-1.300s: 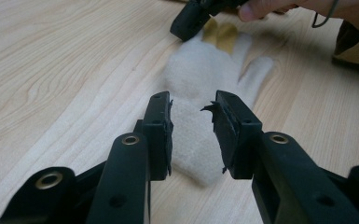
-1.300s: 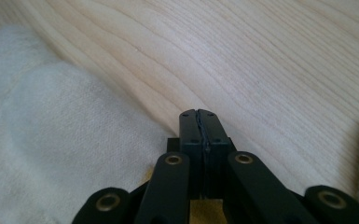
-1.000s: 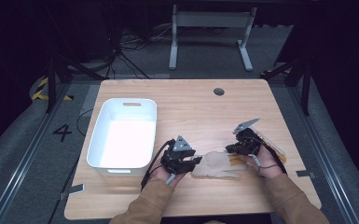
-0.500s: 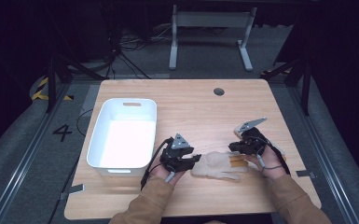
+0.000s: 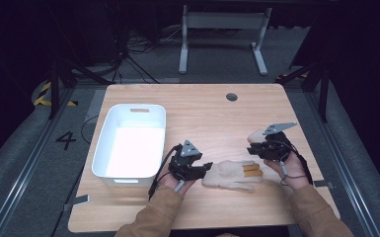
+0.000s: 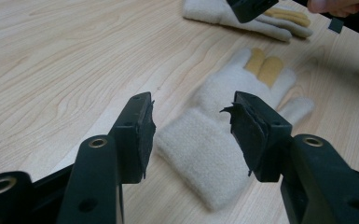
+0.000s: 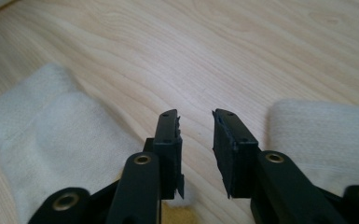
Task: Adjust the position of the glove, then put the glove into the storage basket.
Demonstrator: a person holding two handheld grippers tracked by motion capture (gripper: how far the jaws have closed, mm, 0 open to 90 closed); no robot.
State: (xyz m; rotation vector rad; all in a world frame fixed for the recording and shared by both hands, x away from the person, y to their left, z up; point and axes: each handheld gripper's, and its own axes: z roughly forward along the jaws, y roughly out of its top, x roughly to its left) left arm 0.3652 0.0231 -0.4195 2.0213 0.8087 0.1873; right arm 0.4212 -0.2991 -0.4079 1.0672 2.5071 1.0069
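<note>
A cream knit glove (image 5: 229, 175) with yellow finger patches lies flat on the wooden table (image 5: 202, 113), between my two hands. My left gripper (image 5: 206, 170) points at its cuff (image 6: 205, 154). Its jaws have just been opening and stand apart on either side of the cuff without pressing it (image 6: 192, 112). A second cream glove (image 6: 242, 18) lies farther off, near the other gripper. My right gripper (image 5: 251, 148) hovers just beyond the fingertips. Its jaws have just been opening too, with bare wood between them (image 7: 196, 121) and cream fabric (image 7: 42, 135) on both sides.
A white plastic tub (image 5: 131, 143) stands on the left part of the table, close to my left hand. A round cable hole (image 5: 231, 97) sits near the far edge. Bare wood stretches across the far half and the right side.
Both grippers have opened and let go of the glove, which now lies on the table. My right gripper has lifted and drawn back a little to the upper right; the left stayed put.
</note>
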